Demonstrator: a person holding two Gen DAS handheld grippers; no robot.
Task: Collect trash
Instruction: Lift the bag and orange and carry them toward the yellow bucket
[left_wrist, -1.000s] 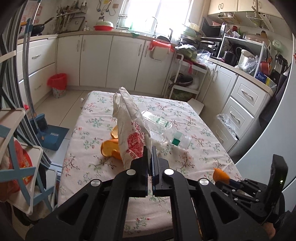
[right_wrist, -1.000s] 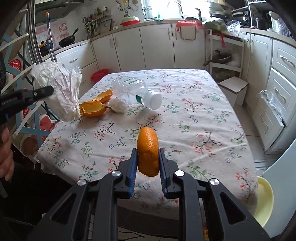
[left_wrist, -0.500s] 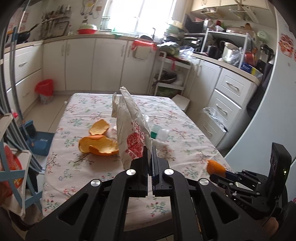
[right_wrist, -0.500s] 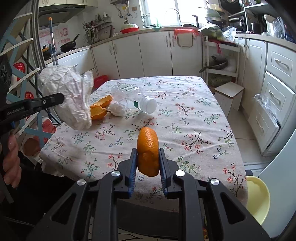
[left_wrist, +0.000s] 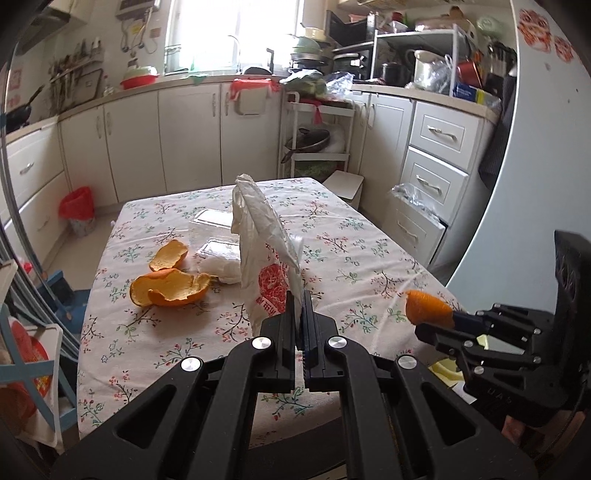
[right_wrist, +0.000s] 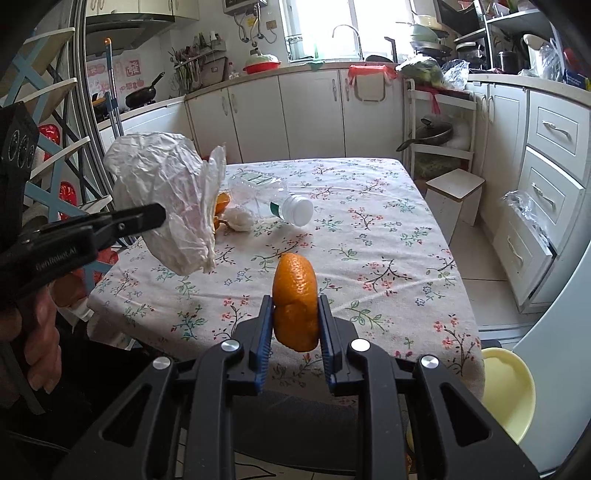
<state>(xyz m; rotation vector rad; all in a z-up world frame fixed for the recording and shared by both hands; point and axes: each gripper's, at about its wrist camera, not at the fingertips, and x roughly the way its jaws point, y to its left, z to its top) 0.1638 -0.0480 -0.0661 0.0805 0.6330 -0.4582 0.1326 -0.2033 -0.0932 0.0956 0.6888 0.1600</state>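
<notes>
My left gripper (left_wrist: 298, 301) is shut on a crumpled white plastic bag (left_wrist: 264, 254) with a red print, held up over the near left of the table; from the right wrist view the bag (right_wrist: 173, 195) hangs at the left. My right gripper (right_wrist: 295, 317) is shut on a piece of orange peel (right_wrist: 295, 299), held above the table's near edge; it shows at the right as orange peel (left_wrist: 428, 308). On the floral tablecloth (left_wrist: 354, 251) lie two orange peel pieces (left_wrist: 168, 286), a white tissue wad (left_wrist: 221, 267) and a clear plastic bottle (right_wrist: 277, 201) with a white cap.
A person's hand (right_wrist: 37, 332) grips the left tool. A yellow stool (right_wrist: 508, 391) stands at the table's near right corner, a small white stool (right_wrist: 454, 192) at its far right. A red bin (left_wrist: 77, 210) is by the cabinets. Blue racks stand at the left.
The left gripper with the bag has swung sideways, so the peels and tissue now show left of the bag. The right gripper still holds its peel, drawn back slightly.
</notes>
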